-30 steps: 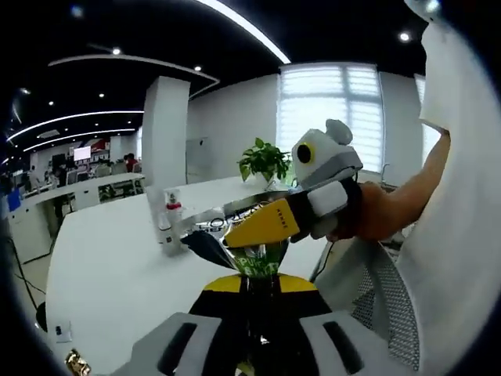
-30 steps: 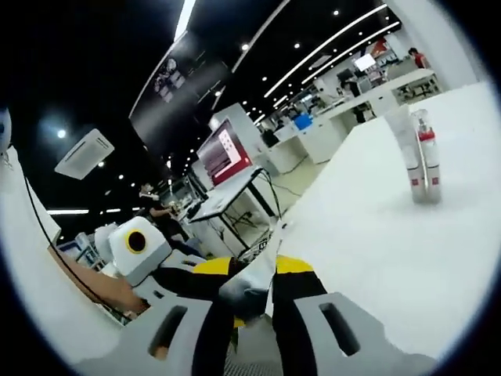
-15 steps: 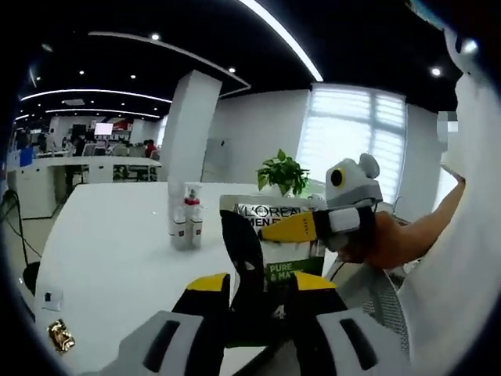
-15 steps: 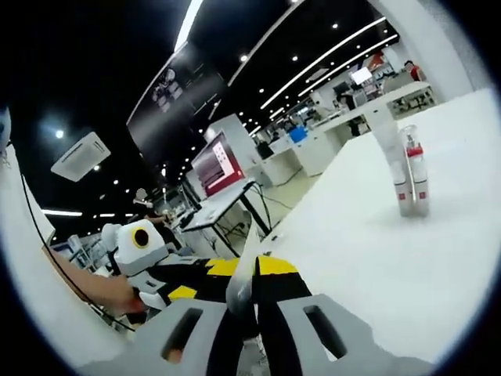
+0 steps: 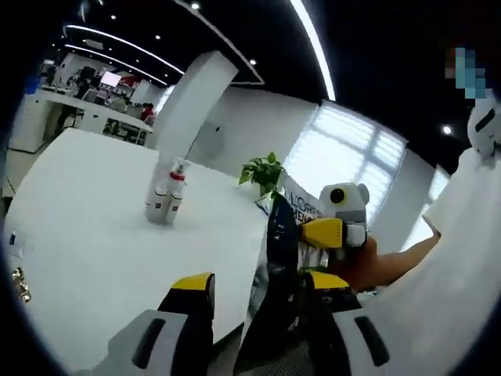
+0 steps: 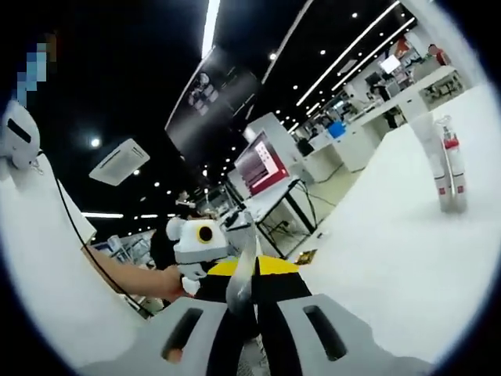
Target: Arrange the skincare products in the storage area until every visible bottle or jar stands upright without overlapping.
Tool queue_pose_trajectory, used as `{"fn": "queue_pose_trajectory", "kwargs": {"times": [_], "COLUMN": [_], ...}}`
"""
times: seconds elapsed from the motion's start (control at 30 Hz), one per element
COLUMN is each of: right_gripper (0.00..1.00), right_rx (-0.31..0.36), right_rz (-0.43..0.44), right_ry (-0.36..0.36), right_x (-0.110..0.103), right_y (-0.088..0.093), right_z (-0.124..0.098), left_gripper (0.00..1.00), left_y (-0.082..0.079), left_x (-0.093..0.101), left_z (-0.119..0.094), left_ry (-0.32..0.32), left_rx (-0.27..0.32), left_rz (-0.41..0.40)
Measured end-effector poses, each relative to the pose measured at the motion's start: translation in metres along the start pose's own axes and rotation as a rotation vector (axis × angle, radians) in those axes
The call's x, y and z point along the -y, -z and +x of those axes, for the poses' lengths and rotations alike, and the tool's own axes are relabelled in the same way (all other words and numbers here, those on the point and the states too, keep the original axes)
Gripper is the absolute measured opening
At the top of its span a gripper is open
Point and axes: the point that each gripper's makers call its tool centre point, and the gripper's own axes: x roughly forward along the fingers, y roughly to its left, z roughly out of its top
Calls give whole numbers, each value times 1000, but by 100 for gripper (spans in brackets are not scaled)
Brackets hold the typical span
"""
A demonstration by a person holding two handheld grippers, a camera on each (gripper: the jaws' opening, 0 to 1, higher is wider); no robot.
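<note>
A flat L'Oreal pack [image 5: 300, 207], white at the top and dark lower down, is held up off the white table's edge. My right gripper [image 5: 307, 229] comes in from the right, shut on the pack's upper part. The pack's dark lower end [image 5: 279, 243] stands between the fingers of my left gripper [image 5: 258, 291], which is open, with a gap on the left side. In the right gripper view the pack [image 6: 245, 254] shows edge-on between the closed jaws of the right gripper [image 6: 244, 272], and the left gripper [image 6: 205, 244] is behind it. Two slim white bottles [image 5: 164, 196] [image 6: 448, 168] stand upright, close together.
The white table [image 5: 86, 251] stretches to the left, with a small gold object [image 5: 19, 283] and a small card [image 5: 14, 239] near its left edge. A potted plant [image 5: 262, 168] and a white pillar [image 5: 188, 102] stand behind. Someone's hand [image 6: 166, 280] and white sleeve are close.
My left gripper's jaws have parted from the pack's lower end. My right gripper stays shut on the pack. Both views have tilted with the hands; the bottles have not moved.
</note>
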Motion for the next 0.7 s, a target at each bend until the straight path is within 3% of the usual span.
{"fn": "queue_pose_trajectory", "kwargs": {"times": [0.2,0.3,0.37,0.53,0.7], "right_gripper": [0,0,1,1,2], "right_rx": [-3,-2,-4,26,26], "right_rz": [12,12,20,58,88], "right_ry": [-58,-57,-59,-15,-1], "right_x": [-8,-8,-7,6,9], "right_y": [1,1,2,-3,-2], "right_z": [-4,-5,-7,-12,-10], "left_gripper": [43,26,25,8,2], "left_y": [10,18,17,11,11], "left_x": [11,26,22,30,31], "left_z": [5,4,4,-1,-1], "left_ry": [62,136,120,195,230], "left_rx": [-49,-99,-96,-74,-72], "left_rz": [-20,-56,-57,-130,-180]}}
